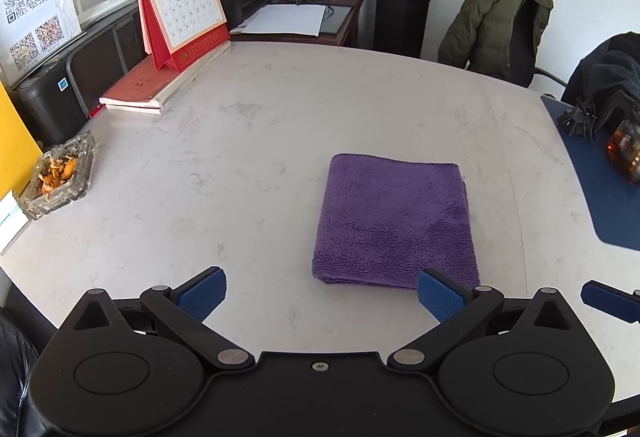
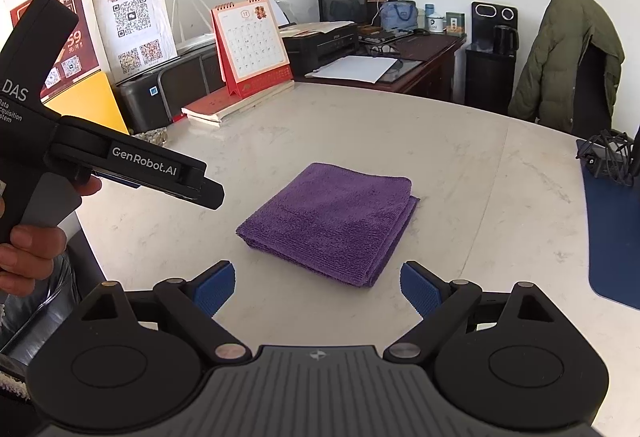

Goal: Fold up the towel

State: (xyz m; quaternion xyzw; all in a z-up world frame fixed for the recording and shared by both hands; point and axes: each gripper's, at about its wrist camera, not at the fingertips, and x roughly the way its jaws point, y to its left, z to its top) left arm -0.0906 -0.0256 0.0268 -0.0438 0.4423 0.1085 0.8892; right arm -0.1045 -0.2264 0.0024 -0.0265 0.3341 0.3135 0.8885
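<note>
A purple towel (image 1: 394, 219) lies folded into a thick square on the white marble table (image 1: 260, 141). It also shows in the right wrist view (image 2: 328, 221). My left gripper (image 1: 322, 297) is open and empty, above the table just short of the towel's near edge; its right pad (image 1: 440, 295) overlaps the towel's near right corner in the view. My right gripper (image 2: 318, 289) is open and empty, just short of the towel's near corner. The left gripper's body (image 2: 132, 165) shows side-on at the left of the right wrist view, held by a hand.
A glass ashtray (image 1: 60, 175) sits at the table's left edge. A red desk calendar (image 1: 180, 5) stands on books (image 1: 160, 85) at the back left. A blue mat (image 1: 600, 189) with black gear lies at the right. Chairs with jackets (image 1: 500, 13) stand behind.
</note>
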